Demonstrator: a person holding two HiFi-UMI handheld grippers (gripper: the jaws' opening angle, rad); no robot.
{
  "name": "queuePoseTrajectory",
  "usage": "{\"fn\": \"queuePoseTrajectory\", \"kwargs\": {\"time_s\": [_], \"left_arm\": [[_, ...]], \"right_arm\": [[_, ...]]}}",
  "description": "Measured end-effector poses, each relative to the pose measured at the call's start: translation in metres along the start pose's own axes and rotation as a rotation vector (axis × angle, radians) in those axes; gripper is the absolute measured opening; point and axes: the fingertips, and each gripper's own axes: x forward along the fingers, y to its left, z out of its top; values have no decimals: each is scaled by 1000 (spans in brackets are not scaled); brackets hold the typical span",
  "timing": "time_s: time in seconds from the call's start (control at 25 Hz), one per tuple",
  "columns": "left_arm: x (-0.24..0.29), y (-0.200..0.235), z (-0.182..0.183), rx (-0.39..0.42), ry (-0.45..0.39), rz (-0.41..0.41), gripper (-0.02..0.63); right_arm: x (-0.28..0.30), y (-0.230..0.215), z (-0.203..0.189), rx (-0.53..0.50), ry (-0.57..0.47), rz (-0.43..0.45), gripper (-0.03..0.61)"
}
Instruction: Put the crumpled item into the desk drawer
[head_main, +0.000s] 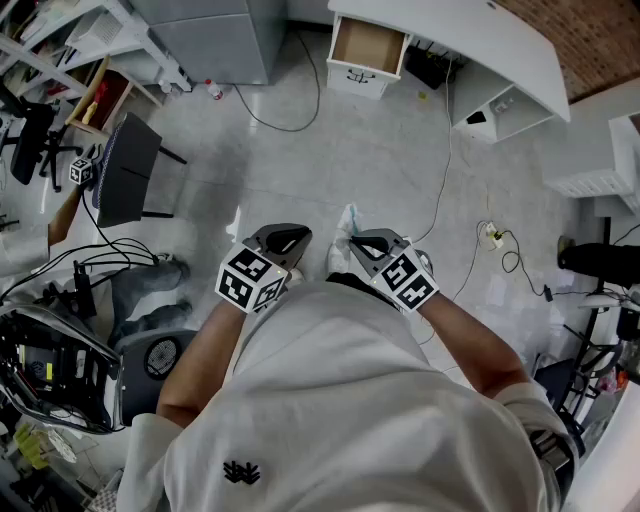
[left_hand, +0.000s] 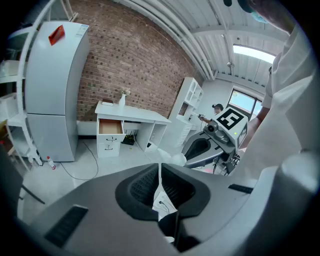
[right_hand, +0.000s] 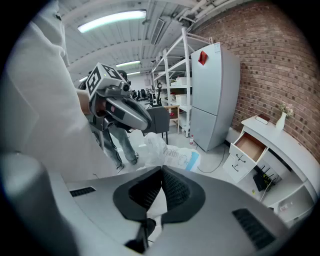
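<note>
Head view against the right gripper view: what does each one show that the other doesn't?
Head view only: the marker cube on the right gripper, and the small black emblem on the person's shirt. Right gripper view only: the ceiling lights and that gripper's ribbed jaw faces, closed on the crumpled item. Both: the crumpled item, the left gripper and the open desk drawer.
</note>
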Motion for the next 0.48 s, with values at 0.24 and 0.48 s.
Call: {"fn": "queuePoseTrajectory", "kwargs": {"time_s": [0.24, 0.48], "left_arm": [[42, -10, 36, 13, 8, 28, 34], [78, -10, 70, 11, -3, 54, 34]], "right_arm": [[-32, -51, -22, 20, -15, -2, 29], [-50, -112, -33, 52, -61, -28, 29]]}}
